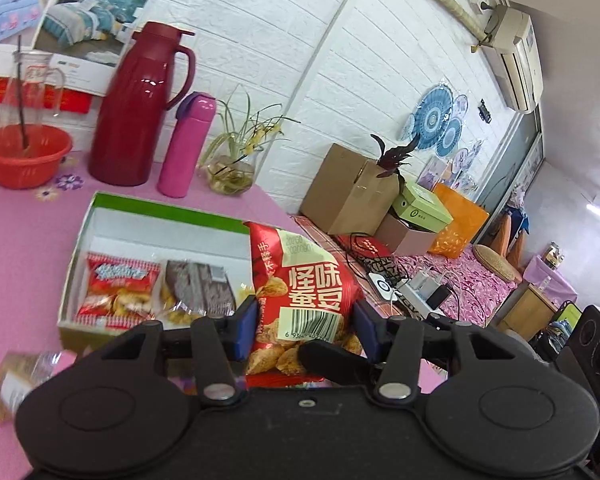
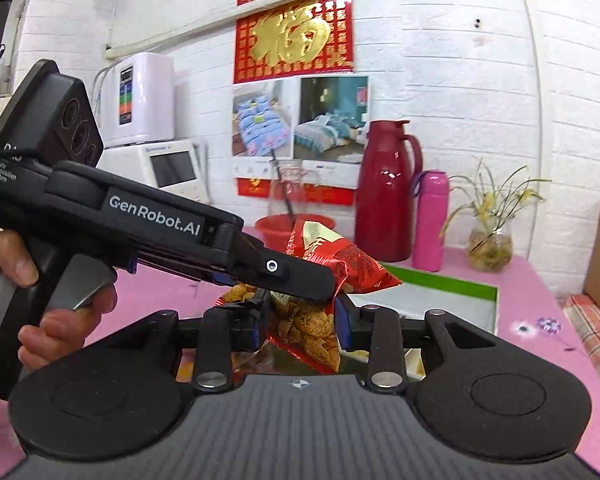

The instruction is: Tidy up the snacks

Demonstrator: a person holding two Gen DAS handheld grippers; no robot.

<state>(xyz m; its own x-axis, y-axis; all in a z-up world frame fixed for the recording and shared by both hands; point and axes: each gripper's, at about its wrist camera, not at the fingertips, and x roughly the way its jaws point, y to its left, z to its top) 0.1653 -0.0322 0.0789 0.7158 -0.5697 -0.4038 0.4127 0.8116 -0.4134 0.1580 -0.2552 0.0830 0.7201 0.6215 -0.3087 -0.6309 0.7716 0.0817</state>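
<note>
Red snack bag (image 1: 300,300) held above the pink table (image 1: 20,240), clamped by both grippers.

Left gripper (image 1: 306,330) and right gripper (image 2: 300,326) each pinch the bag between blue pads; just beyond, a green-rimmed box (image 1: 168,208) holds two more snack packets (image 1: 118,288).

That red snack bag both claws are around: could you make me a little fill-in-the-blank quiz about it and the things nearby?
1. The red foil snack bag sits between the fingers of the left gripper and the ____ gripper.
2. The shallow cardboard box has a ____ rim.
3. Between the tall dark-red thermos jug and the plant in the glass vase stands a ____ bottle.

Missing words: right; green; pink
</note>
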